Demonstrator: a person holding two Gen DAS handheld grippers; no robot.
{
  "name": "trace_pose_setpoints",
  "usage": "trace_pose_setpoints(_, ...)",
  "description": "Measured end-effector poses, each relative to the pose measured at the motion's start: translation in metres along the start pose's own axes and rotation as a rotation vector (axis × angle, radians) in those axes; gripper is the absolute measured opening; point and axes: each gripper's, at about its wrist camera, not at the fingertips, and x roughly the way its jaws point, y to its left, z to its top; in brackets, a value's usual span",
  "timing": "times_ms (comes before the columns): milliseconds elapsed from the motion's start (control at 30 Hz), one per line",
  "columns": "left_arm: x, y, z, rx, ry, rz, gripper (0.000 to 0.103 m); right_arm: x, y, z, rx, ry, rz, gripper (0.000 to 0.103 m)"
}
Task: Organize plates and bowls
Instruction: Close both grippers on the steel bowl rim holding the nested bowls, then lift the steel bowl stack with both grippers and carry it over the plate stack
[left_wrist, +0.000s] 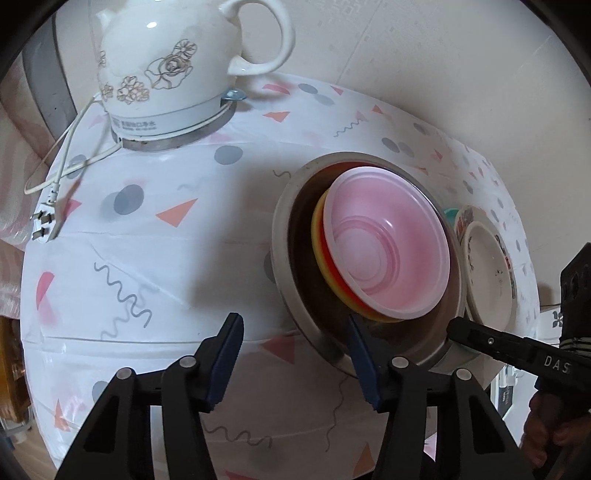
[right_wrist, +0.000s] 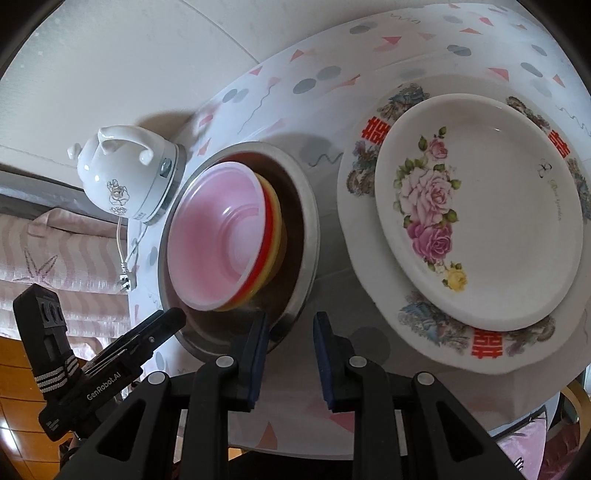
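Steel bowl (left_wrist: 295, 229) rim between left tool (left_wrist: 295, 365) pads

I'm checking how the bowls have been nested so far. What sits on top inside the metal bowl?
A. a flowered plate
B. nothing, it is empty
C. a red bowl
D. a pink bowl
D: the pink bowl lies uppermost in the metal bowl, with red and yellow rims showing under it; the rose plate rests on a larger plate beside it.

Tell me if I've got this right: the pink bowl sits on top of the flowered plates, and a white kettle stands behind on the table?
Not quite. The pink bowl sits nested in other bowls inside the metal basin, beside the flowered plates, not on them. The right wrist view shows it. The white kettle does stand behind on the table.
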Motion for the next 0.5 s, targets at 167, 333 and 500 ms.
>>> trace_pose_setpoints(167,0.008,0.000,0.003,0.001,0.020,0.014,0.049,0.008,0.003,0.002,0.003,0.002,-0.014,0.025)
trace_pose_setpoints(333,0.012,-0.002,0.007,0.021,0.026,0.019,0.042,0.014,0.007,0.005,-0.012,0.006,-0.055,0.025)
trace_pose_setpoints(500,0.018,-0.009,0.011,0.060,0.034,0.008,0.029,0.026,0.009,0.009,-0.013,0.022,-0.075,0.025)
